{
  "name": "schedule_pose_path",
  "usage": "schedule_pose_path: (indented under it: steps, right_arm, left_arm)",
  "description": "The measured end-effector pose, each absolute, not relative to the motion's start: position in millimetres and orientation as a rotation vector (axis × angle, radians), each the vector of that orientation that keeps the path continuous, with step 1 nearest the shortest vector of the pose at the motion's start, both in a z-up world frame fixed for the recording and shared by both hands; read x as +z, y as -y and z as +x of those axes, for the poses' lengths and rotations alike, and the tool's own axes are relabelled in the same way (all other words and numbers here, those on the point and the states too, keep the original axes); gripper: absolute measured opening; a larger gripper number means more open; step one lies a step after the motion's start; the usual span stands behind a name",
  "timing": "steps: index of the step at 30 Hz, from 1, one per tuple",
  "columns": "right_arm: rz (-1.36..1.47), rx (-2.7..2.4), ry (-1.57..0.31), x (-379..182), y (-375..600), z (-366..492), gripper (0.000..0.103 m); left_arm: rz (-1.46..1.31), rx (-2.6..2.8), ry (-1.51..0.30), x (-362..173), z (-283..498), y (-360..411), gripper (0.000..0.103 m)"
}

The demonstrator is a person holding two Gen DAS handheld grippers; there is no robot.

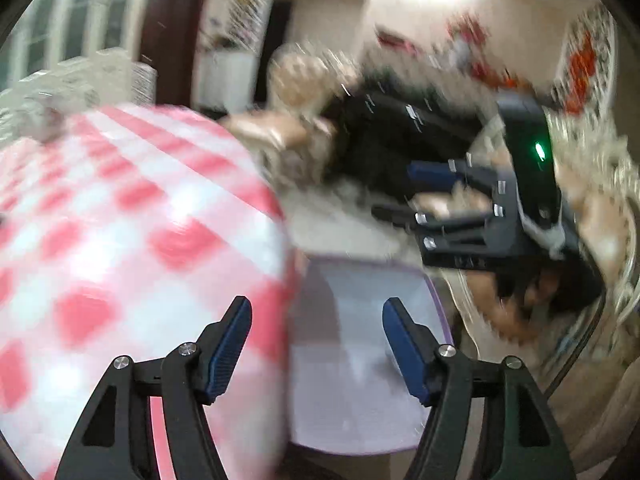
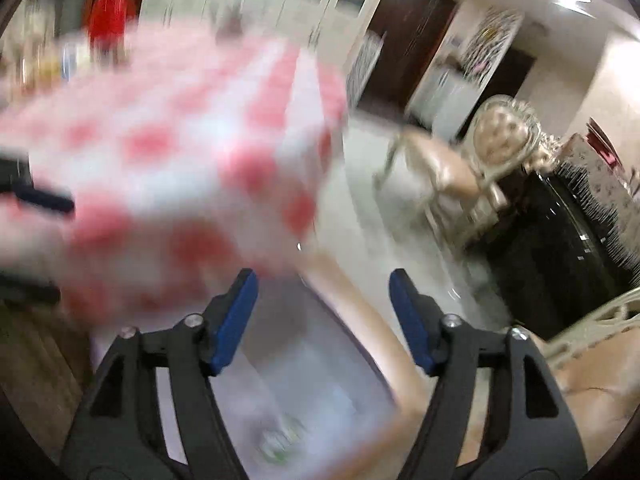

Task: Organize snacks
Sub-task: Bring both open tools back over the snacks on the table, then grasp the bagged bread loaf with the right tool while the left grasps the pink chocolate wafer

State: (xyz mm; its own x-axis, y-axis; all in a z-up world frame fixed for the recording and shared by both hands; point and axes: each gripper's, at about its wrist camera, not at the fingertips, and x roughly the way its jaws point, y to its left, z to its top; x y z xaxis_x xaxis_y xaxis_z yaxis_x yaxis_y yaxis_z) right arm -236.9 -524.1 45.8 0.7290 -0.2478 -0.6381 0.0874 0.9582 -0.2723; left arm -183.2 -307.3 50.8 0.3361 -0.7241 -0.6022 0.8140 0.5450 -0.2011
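Observation:
Both views are blurred. A pale storage bin [image 1: 360,364] with a purple rim sits beside the table, right under my left gripper [image 1: 318,316]. That gripper is open, with nothing between its blue pads. My right gripper [image 1: 416,194], held in a hand, hovers open past the bin's far right corner. From the right wrist, the right gripper [image 2: 324,284] hangs open and empty over the same bin [image 2: 320,368], whose right wall looks tan. A small green-and-white packet [image 2: 280,440] lies inside it. One finger of the left gripper [image 2: 44,200] shows at the left edge.
A table under a red-and-white checked cloth [image 1: 120,220] fills the left side, close against the bin. Jars and a red object [image 2: 108,16] stand at its far end. An ornate chair [image 2: 480,160] and a black cabinet [image 2: 560,248] stand to the right on the pale floor.

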Motion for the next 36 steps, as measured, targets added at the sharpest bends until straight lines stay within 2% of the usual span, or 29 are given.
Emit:
schedule_pose_path:
  steps: [2, 4, 6, 15, 20, 28, 34, 35, 36]
  right_arm:
    - [-0.087, -0.114, -0.619, 60, 503, -230, 0.085]
    - [0.061, 0.007, -0.57, 67, 475, -219, 0.085]
    - [0.157, 0.112, -0.598, 67, 438, -202, 0.085]
    - [0.159, 0.351, -0.68, 68, 289, -128, 0.085]
    - [0.093, 0.501, -0.805, 50, 185, -72, 0.085]
    - [0.212, 0.615, -0.943, 12, 48, 29, 0.085]
    - [0.233, 0.514, -0.948, 3, 8, 66, 0.087]
    - [0.244, 0.515, -0.951, 3, 8, 71, 0.086]
    - [0.244, 0.518, -0.945, 3, 8, 73, 0.077]
  left_arm:
    - [0.123, -0.875, -0.641, 64, -172, 266, 0.081]
    - [0.09, -0.748, -0.609, 68, -161, 228, 0.082]
    - [0.033, -0.613, -0.621, 67, -147, 179, 0.082]
    - [-0.232, -0.089, -0.668, 33, -112, -42, 0.083]
    - [-0.472, 0.055, -0.675, 19, -110, -139, 0.083]
    - [-0.556, 0.134, -0.67, 16, -110, -201, 0.083]
    - [-0.481, 0.112, -0.728, 11, -76, -207, 0.083]
    - [-0.464, 0.101, -0.739, 10, -67, -206, 0.083]
    - [-0.444, 0.09, -0.754, 9, -59, -203, 0.083]
